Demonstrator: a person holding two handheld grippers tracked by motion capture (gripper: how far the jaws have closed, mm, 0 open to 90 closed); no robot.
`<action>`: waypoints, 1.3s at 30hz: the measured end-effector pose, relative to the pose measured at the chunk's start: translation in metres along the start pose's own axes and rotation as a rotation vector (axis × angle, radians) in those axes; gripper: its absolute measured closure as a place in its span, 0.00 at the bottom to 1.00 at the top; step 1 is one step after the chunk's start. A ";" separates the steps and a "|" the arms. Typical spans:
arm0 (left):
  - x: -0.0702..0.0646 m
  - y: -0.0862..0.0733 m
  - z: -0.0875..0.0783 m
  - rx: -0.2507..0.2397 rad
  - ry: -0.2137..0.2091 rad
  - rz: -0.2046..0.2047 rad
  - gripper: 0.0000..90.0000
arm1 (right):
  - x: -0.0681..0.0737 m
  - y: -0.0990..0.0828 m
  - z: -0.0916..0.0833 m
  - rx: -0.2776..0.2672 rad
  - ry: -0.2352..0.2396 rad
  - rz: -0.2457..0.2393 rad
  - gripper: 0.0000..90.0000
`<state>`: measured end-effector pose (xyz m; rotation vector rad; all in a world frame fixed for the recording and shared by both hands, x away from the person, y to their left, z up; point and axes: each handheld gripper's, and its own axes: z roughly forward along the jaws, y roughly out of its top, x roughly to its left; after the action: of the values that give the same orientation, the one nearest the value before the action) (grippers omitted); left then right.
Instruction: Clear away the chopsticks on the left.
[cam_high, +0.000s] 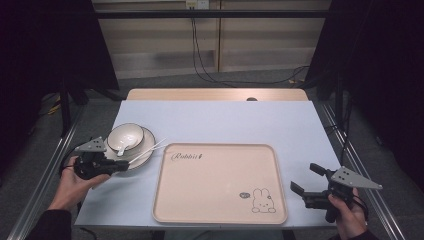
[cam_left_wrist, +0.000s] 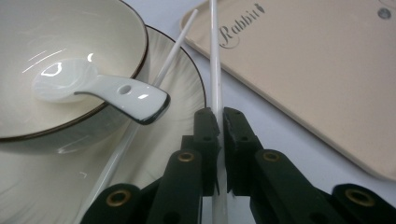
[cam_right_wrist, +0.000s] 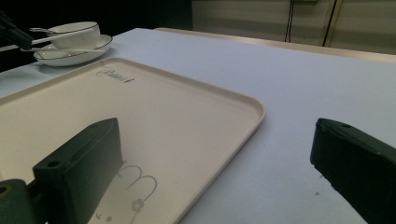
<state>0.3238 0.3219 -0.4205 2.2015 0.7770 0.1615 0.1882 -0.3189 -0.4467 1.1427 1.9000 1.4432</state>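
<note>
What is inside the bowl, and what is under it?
A white spoon lies in the bowl, its handle jutting over the rim. The bowl sits on a plate; the plate's middle is covered.

We are listing a pale blue table (cam_high: 215, 120) lying ahead of both grippers, its wooden far edge (cam_high: 215, 94) showing beyond them. Past that we are seeing a grey floor (cam_high: 165, 80), black cables (cam_high: 200, 55) trailing across it, and a beige panelled wall (cam_high: 160, 40). Dark curtains (cam_high: 45, 45) are hanging at either side, and metal rails (cam_high: 47, 170) are flanking the table.
</note>
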 end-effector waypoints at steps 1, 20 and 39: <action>-0.002 -0.001 -0.001 -0.002 0.006 -0.011 0.95 | 0.000 0.000 0.000 0.000 0.000 -0.001 0.02; -0.065 0.000 -0.014 -0.128 0.116 -0.188 0.95 | 0.000 0.000 0.001 -0.006 0.008 0.010 0.02; -0.126 0.006 0.005 -0.129 0.159 -0.343 0.94 | 0.004 0.001 0.004 -0.034 0.017 -0.020 0.02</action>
<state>0.2273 0.2424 -0.4037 1.9187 1.1852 0.2099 0.1893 -0.3135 -0.4466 1.0953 1.8858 1.4737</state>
